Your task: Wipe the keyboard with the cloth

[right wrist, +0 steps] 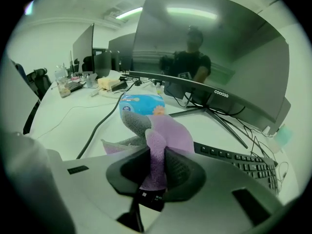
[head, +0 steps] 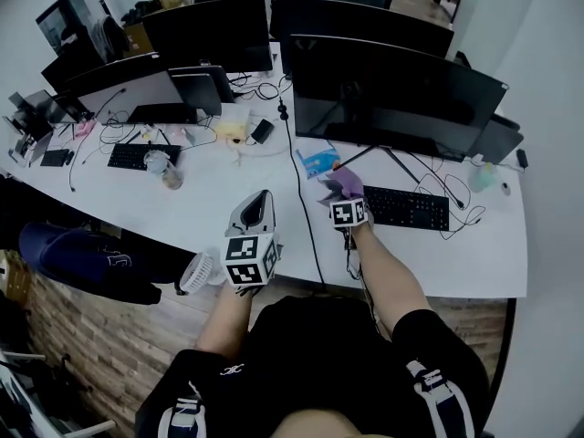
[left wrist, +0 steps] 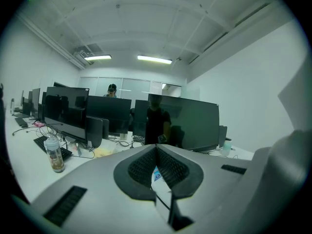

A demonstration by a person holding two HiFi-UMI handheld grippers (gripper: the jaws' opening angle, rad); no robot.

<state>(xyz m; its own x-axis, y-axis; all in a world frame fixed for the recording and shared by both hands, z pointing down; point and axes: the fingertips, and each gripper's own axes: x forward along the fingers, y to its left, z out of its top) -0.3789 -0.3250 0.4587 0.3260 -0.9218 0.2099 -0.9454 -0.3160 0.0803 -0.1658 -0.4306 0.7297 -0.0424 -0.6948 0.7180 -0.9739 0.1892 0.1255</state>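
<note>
My right gripper has its jaws clamped on the purple cloth, which bunches up above them. It is near the left end of the black keyboard on the white tabletop. My left gripper hangs well apart to the left, jaws together with nothing between them.

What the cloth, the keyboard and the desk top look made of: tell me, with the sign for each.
Cloth: soft purple fabric with a grey side, probably microfibre; it has a fuzzy nap and folds limply in the right gripper.
Keyboard: black matt plastic, judging by the moulded keys.
Desk top: smooth, white and faintly glossy; likely laminate, though the core is unseen.
</note>
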